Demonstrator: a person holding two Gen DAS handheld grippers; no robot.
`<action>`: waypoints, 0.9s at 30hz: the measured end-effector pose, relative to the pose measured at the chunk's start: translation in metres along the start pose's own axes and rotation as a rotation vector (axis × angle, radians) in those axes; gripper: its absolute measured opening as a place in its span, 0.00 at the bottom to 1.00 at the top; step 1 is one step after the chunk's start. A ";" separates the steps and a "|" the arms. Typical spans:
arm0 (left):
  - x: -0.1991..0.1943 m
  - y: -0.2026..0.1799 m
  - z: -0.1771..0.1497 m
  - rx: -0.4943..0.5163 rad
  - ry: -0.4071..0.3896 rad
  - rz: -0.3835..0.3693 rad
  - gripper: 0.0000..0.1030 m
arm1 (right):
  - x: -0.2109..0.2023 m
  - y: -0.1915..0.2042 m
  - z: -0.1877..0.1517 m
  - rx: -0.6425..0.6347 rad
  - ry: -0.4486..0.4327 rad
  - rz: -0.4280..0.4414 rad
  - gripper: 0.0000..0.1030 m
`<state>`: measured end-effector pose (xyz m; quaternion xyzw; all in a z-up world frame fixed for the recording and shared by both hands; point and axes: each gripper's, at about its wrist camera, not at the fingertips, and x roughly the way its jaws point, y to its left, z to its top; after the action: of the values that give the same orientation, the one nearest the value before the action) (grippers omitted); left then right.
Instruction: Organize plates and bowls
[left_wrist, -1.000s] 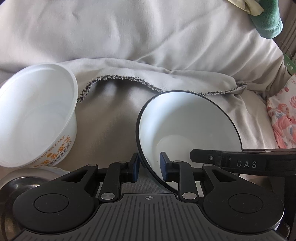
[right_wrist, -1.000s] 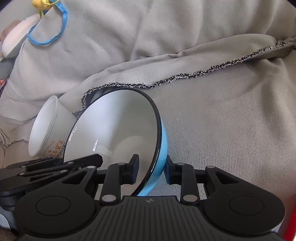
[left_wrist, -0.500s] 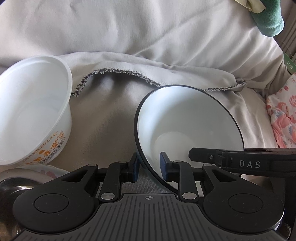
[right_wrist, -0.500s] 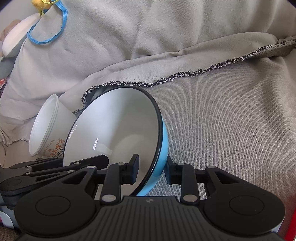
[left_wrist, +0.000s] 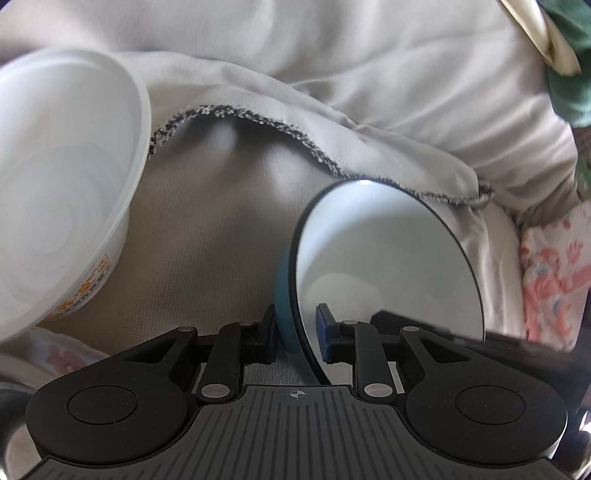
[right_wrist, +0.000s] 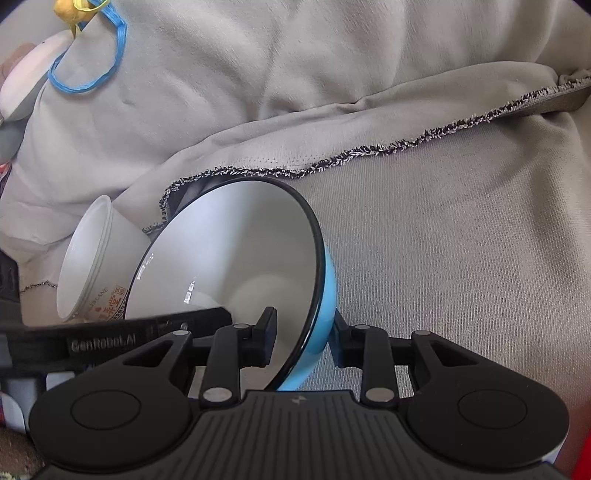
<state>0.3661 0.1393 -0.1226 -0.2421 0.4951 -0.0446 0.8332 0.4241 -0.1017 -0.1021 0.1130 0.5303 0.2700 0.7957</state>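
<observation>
A blue bowl (right_wrist: 325, 291), white inside with a black rim, stands tilted on edge over the grey blanket (right_wrist: 461, 229). My right gripper (right_wrist: 303, 328) is shut on its lower rim, one pad inside and one on the blue wall. My left gripper (left_wrist: 297, 328) straddles the rim of the same blue bowl (left_wrist: 388, 258) from the other side. Its jaws are closing, and the outer pad touches the blue wall. A white plastic bowl (left_wrist: 55, 206) with orange print lies tilted to the left, apart from both grippers. It also shows behind the blue bowl as the white plastic bowl (right_wrist: 92, 266).
A metal bowl (left_wrist: 11, 391) and a floral item (left_wrist: 62, 354) sit at the lower left. Floral cloth (left_wrist: 554, 273) and green cloth (left_wrist: 569, 74) lie on the right. A blue band loop (right_wrist: 88, 59) rests on the folded blanket at the back.
The left gripper has rolled and moved closer to the blue bowl, and its jaws have narrowed onto the rim. The white plastic bowl looms larger at left. The right gripper has kept still.
</observation>
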 end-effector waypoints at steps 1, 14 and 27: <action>0.001 0.003 0.002 -0.022 0.000 -0.014 0.22 | 0.000 0.000 0.000 -0.003 -0.001 0.000 0.29; 0.010 0.012 0.013 -0.062 -0.002 -0.046 0.18 | 0.013 0.001 0.007 0.009 -0.009 0.000 0.33; -0.035 -0.036 -0.007 0.112 -0.114 -0.012 0.33 | -0.018 0.016 -0.009 -0.013 -0.099 -0.046 0.33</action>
<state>0.3487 0.1161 -0.0807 -0.2002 0.4420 -0.0632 0.8721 0.4060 -0.0990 -0.0837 0.1088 0.4909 0.2493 0.8276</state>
